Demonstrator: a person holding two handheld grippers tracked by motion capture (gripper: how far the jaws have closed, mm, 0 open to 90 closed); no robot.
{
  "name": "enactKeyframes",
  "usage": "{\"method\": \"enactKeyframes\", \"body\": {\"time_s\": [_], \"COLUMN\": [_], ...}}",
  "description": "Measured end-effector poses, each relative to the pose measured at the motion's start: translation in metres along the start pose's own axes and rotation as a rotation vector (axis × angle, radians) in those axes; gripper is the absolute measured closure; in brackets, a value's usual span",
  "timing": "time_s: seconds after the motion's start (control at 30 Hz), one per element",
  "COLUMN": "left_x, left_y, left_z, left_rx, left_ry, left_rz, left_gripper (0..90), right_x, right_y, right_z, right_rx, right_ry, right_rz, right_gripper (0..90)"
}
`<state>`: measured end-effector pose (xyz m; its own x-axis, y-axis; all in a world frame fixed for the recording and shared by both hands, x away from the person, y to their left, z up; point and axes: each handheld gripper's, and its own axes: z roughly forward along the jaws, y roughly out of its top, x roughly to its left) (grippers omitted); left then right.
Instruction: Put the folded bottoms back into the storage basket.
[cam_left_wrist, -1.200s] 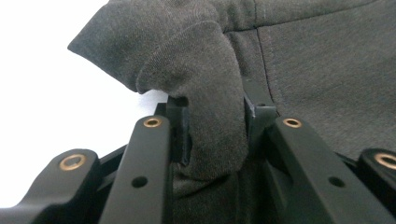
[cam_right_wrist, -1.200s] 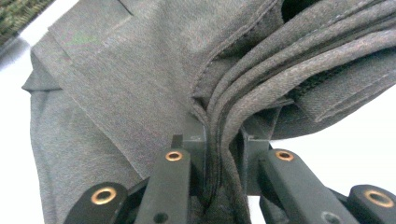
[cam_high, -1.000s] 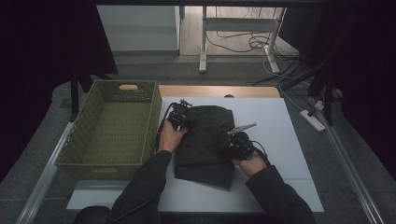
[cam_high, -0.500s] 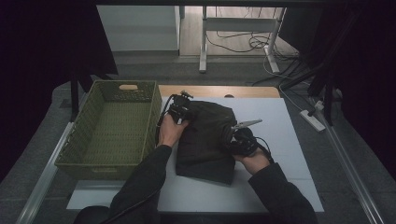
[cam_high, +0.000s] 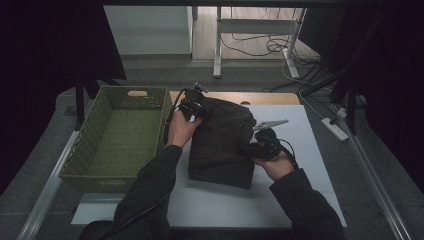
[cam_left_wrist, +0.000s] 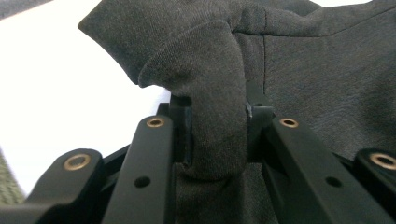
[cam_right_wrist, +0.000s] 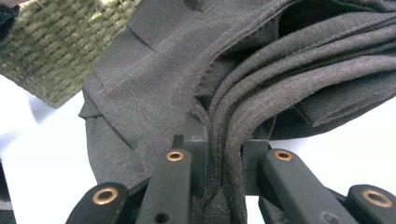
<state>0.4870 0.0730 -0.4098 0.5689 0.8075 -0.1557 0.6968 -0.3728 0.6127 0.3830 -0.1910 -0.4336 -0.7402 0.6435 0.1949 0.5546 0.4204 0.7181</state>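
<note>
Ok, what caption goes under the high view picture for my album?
Two claws, left claw and right claw, lift a folded dark garment beside a green basket.

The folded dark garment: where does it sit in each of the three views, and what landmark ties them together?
High view: the folded dark garment lies mid-table, right of the green basket, between both hands.
Left gripper view: the garment is at centre, a fold pinched between the jaws.
Right gripper view: its stacked layers run up from the jaws at centre.
Shared landmark: the white tabletop.
</note>
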Motion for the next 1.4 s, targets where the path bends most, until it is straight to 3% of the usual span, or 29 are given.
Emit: {"method": "enactKeyframes", "body": {"time_s": [0.5,1.4], "left_x": [0.017,0.058], "left_y": [0.017,0.024], "left_z": [-0.045,-0.116], "left_rx": [-0.024,-0.086], "left_ry": [-0.001,0.015], "left_rz": [0.018,-0.016], "left_gripper": [71.6,71.7], "right_x": [0.013,0.039], "right_y": [0.032,0.092], "right_z": [-0.004,0.001], "right_rx": [-0.048,-0.101], "right_ry": [0.022,0.074], "right_rz": [-0.042,-0.113], "right_gripper": [78.6,78.6]}}
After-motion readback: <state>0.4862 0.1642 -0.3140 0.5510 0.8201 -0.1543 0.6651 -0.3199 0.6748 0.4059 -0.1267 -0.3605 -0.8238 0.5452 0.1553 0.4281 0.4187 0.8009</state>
